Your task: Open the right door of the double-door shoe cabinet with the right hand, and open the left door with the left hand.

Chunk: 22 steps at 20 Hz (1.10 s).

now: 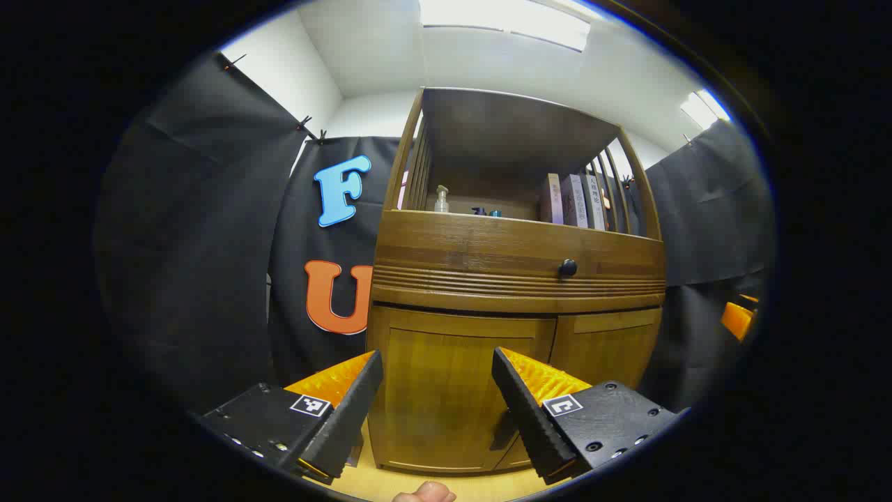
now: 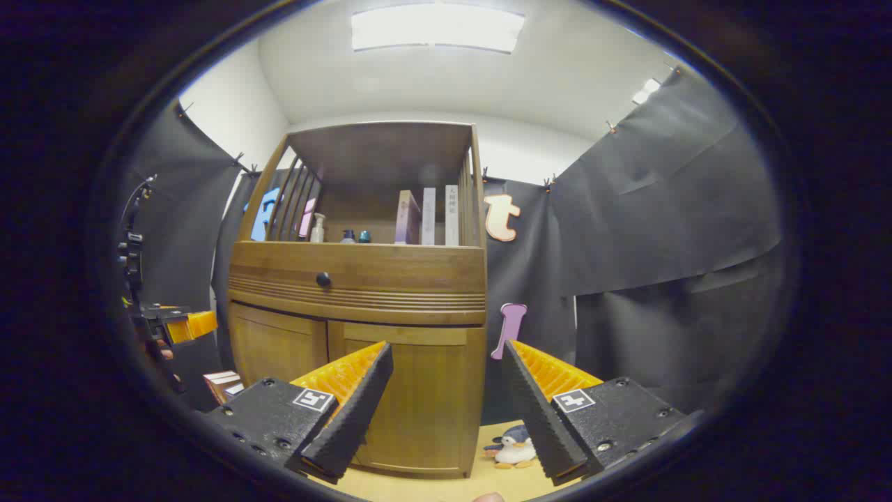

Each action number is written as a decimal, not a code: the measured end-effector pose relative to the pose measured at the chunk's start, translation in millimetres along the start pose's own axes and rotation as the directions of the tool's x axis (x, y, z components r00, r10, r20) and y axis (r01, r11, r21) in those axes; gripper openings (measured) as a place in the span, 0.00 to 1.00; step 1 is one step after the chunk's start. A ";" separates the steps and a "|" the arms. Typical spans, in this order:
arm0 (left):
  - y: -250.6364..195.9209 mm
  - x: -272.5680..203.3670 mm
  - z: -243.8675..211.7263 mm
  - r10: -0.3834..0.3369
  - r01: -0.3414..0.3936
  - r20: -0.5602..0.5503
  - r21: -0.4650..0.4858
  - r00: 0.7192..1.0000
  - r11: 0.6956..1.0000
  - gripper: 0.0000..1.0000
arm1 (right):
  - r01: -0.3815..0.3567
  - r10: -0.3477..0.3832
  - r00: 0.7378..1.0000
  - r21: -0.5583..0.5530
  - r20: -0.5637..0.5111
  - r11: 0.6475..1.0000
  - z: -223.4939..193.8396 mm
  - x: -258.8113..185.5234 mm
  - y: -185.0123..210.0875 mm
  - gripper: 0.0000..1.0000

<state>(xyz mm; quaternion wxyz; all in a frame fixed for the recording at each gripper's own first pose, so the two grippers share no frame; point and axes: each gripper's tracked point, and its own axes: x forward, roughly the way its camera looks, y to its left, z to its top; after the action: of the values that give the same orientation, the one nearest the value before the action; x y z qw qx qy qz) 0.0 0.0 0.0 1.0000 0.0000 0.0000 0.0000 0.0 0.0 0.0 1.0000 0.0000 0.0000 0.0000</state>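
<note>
- Two ceiling lights [image 2: 437, 28] glow above the shoe cabinet [image 2: 362, 279], which stands on a pale wooden floor [image 2: 432, 484] with black cloth walls behind it and to both sides.
- Beside the cabinet's right foot, a small penguin plush [image 2: 512, 446] lies on the floor; by its left side sits a low stack of books or boxes [image 2: 223, 382].
- The cabinet is brown wood: an open shelf with slatted sides on top, a drawer with one round black knob [image 1: 567, 268] below that, and two doors at the bottom.
- On the shelf stand a pump bottle [image 1: 441, 199], two small dark items and a few upright books [image 1: 575, 201].
- Both the left door [image 1: 453, 397] and the right door [image 2: 418, 397] are closed, flush with the frame.
- The left gripper [image 1: 437, 397] hovers in front of the left door, short of it, jaws spread wide and holding nothing; a fingertip [image 1: 425, 493] shows below it.
- The right gripper [image 2: 447, 401] hovers in front of the right door, short of it, jaws likewise spread and empty.
- In the right gripper view the other gripper sits off the cabinet's left side, held by a hand [image 2: 157, 348].
</note>
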 end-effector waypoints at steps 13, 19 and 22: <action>-30.1 -26.1 10.3 0.035 -0.036 0.018 0.052 0.999 0.998 0.95 | -0.097 0.098 0.995 0.033 -0.024 0.995 -7.0 7.2 -16.2 0.99; -37.5 -42.7 8.6 0.077 -0.078 0.009 0.047 0.997 0.996 0.95 | -0.130 0.132 0.991 0.035 -0.039 0.991 -13.0 9.3 -24.9 1.00; -36.1 -53.3 8.3 0.110 -0.111 0.021 0.048 0.994 0.993 0.95 | -0.151 0.152 0.987 0.030 -0.050 0.988 -19.7 11.6 -22.7 0.99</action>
<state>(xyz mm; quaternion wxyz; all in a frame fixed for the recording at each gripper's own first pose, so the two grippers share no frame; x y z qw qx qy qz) -53.3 -36.1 8.3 0.9981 0.0246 -0.0093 0.0552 11.6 -22.7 -19.7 0.9967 0.0129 0.0261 0.0761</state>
